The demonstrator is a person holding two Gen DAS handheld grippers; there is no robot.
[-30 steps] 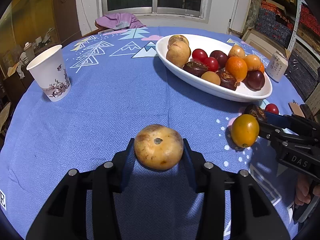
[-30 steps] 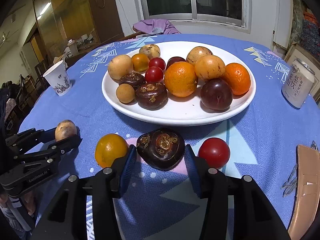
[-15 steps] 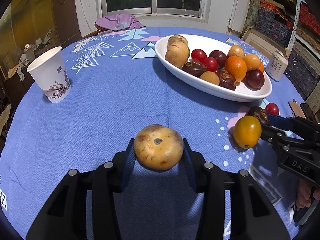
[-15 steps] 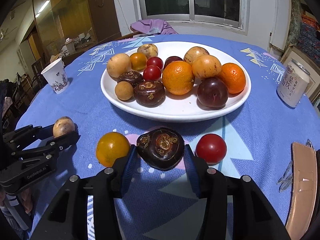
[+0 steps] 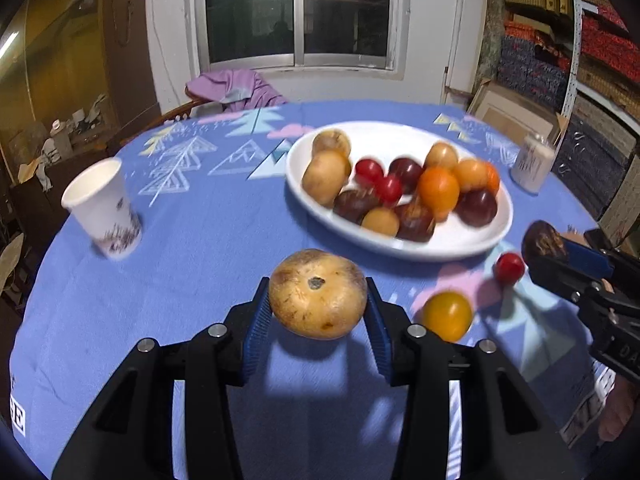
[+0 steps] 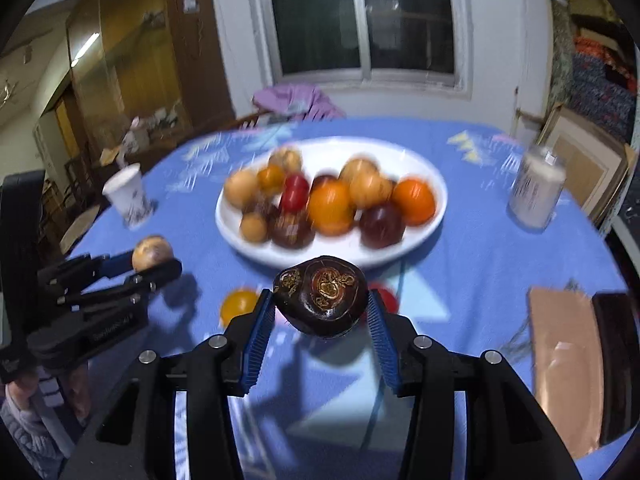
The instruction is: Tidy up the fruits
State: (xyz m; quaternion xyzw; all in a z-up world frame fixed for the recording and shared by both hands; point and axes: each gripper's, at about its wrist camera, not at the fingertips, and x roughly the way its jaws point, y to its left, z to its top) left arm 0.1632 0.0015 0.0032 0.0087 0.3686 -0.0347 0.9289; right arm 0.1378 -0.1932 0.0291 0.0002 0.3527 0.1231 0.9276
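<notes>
Above blue tablecloth [image 5: 192,240], left gripper [image 5: 318,312] clamps tan fruit [image 5: 318,294], right gripper [image 6: 322,314] clamps dark fruit [image 6: 322,294]

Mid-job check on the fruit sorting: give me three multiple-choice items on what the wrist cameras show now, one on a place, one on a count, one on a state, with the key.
1. Where is the paper cup relative to the white plate in the left wrist view?
A. left of it
B. on it
C. right of it

2. How many loose fruits lie on the blue tablecloth in front of the plate?
A. none
B. two
C. five

3. What is the right hand-held gripper doing?
A. open and empty
B. resting in the plate
C. shut on the dark brown fruit

Key: 1 A, the cup stands apart at the left. 2 B, only the yellow-orange fruit and the small red fruit. 3 C, both blue pads press its sides, raised over its shadow.
</notes>
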